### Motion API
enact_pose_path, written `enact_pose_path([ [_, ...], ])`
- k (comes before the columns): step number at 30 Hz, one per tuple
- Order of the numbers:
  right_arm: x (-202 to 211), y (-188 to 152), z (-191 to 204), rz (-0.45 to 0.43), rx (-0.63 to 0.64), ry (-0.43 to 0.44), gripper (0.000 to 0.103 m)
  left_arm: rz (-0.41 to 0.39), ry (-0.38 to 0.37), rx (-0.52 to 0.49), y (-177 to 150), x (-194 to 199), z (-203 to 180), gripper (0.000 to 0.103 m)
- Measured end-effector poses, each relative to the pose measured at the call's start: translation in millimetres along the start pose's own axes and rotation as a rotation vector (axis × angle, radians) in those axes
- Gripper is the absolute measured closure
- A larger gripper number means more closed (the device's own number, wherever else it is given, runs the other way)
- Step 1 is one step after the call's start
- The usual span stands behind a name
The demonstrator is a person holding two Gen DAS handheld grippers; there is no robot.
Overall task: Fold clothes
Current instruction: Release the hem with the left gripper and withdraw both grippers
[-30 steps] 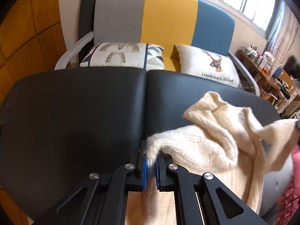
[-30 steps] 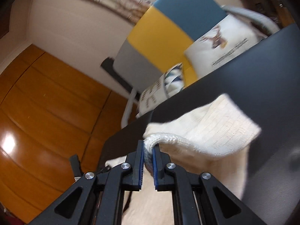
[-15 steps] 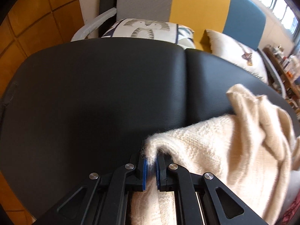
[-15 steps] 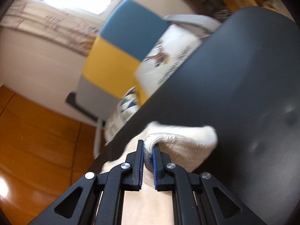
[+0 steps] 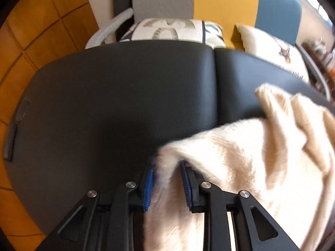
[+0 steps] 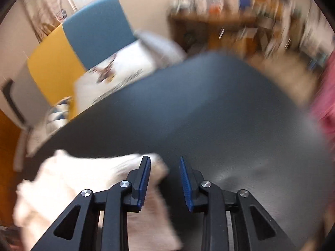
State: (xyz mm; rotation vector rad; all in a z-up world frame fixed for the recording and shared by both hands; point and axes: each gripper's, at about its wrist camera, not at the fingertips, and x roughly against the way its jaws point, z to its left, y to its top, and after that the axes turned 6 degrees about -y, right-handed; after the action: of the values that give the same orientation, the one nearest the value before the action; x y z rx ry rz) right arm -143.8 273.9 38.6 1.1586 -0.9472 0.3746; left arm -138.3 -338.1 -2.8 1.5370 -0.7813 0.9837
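Observation:
A cream knitted sweater (image 5: 261,150) lies bunched on the right half of the black padded table (image 5: 117,104). My left gripper (image 5: 167,179) stands open, and a fold of the sweater still rests loosely between its blue pads. In the right wrist view the sweater (image 6: 69,184) lies at the lower left, partly behind the left finger. My right gripper (image 6: 165,177) is open over the dark table (image 6: 209,115), with only an edge of the cloth beside its left pad. This view is blurred by motion.
Behind the table stands a grey, yellow and blue sofa (image 5: 224,2) with two printed cushions (image 5: 173,29). A pink cloth (image 6: 326,96) shows at the right edge. A cluttered wooden desk (image 6: 234,21) stands beyond the table. Wooden floor lies on the left.
Both grippers have opened and let go of the sweater. The right gripper has swung to the right, so the sweater now lies at its lower left.

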Motion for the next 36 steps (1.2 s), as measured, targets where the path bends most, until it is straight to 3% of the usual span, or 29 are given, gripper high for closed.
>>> enact_pose_path([
  [4,61.4,-31.2,26.4,-0.094,0.151,0.172,0.074,-0.120,0.004,0.030,-8.9,46.3,18.0,0.073],
  [6,79.5,-58.3,52.2,-0.052,0.245,0.312,0.074,-0.193,-0.003,-0.013,-21.2,70.7,10.0,0.073],
  [8,89.8,-91.0,77.2,0.009,0.320,0.399,0.074,-0.255,-0.021,-0.096,-39.1,91.9,-10.5,0.073],
  [11,100.2,-139.9,112.0,0.094,0.431,0.484,0.074,-0.262,-0.088,-0.215,-76.7,96.5,-49.1,0.072],
  [16,100.4,-213.7,156.6,0.180,0.626,0.466,0.074,-0.139,-0.131,-0.304,-129.0,52.1,-87.2,0.071],
  [21,85.7,-250.6,159.9,0.179,0.797,0.301,0.074,-0.152,0.004,-0.360,-157.8,26.2,-96.7,0.068],
  [23,84.0,-250.8,151.6,0.162,0.789,0.311,0.074,-0.200,0.082,-0.399,-161.2,23.1,-101.6,0.051],
  [28,77.7,-242.4,134.9,0.158,0.800,0.240,0.074,-0.201,0.094,-0.452,-163.9,24.7,-102.1,0.052],
  [31,71.4,-233.3,123.8,0.170,0.809,0.171,0.074,-0.169,0.037,-0.410,-161.7,28.0,-99.3,0.065],
  [34,71.8,-224.5,114.5,0.197,0.789,0.187,0.073,-0.168,0.012,-0.394,-167.9,31.9,-99.8,0.074],
  [36,72.6,-218.8,108.5,0.216,0.774,0.202,0.073,-0.177,0.011,-0.396,-172.8,34.5,-101.8,0.075],
])
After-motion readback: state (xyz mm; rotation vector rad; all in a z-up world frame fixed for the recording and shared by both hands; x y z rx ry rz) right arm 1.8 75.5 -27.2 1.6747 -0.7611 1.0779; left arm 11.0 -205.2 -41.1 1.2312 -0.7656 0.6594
